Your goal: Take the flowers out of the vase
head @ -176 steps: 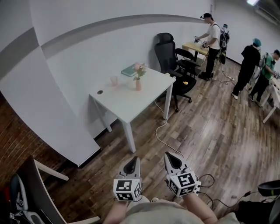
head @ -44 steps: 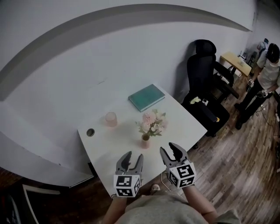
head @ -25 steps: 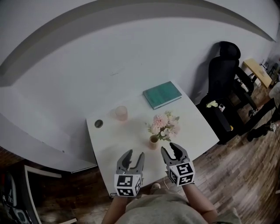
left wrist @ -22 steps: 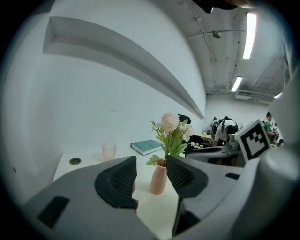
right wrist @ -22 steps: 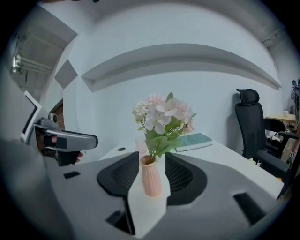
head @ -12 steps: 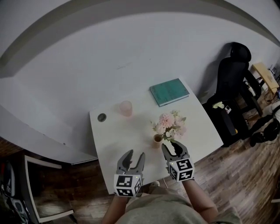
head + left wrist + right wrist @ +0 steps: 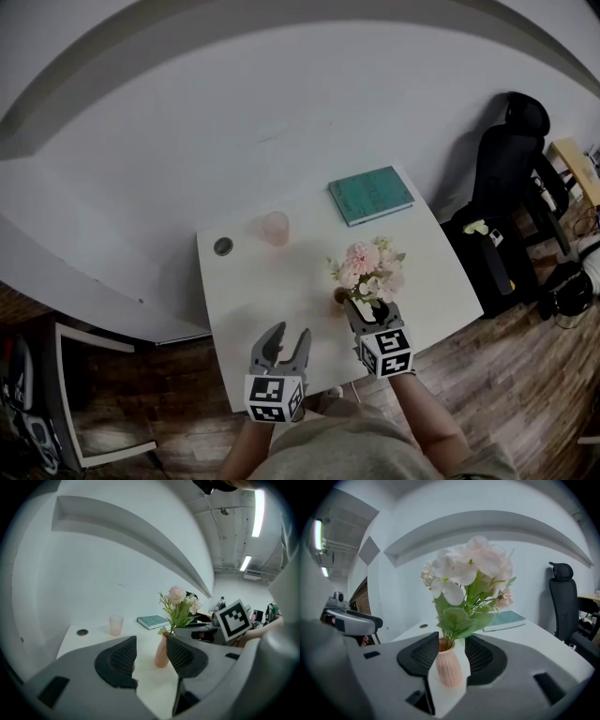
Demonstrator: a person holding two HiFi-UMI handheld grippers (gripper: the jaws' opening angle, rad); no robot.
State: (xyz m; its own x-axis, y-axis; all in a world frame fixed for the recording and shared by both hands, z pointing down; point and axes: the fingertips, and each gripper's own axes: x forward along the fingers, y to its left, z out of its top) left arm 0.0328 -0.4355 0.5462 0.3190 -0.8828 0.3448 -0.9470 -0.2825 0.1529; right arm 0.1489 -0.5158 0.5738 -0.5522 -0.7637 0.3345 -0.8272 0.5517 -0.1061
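A pink ribbed vase (image 7: 339, 296) stands upright on the white tabletop (image 7: 272, 291), with the pink and white flowers (image 7: 368, 272) and their green leaves in it. The right gripper (image 7: 373, 311) hangs just beside the vase on the person's side. Its fingers (image 7: 424, 656) are spread wide, and in the right gripper view the vase shows in the gap between them, with the stems above the tips. I cannot tell whether they touch the vase. The left gripper (image 7: 289, 336) is left of the vase and nearer the person, over the tabletop's near edge. Its fingers (image 7: 119, 660) are also wide apart with nothing between them. Beyond the vase lie a teal book (image 7: 370, 195) and, to the left, a pink cup (image 7: 275, 227) and a round cable hole (image 7: 222, 247). A black office chair (image 7: 511, 178) stands right of the vase, off the tabletop.
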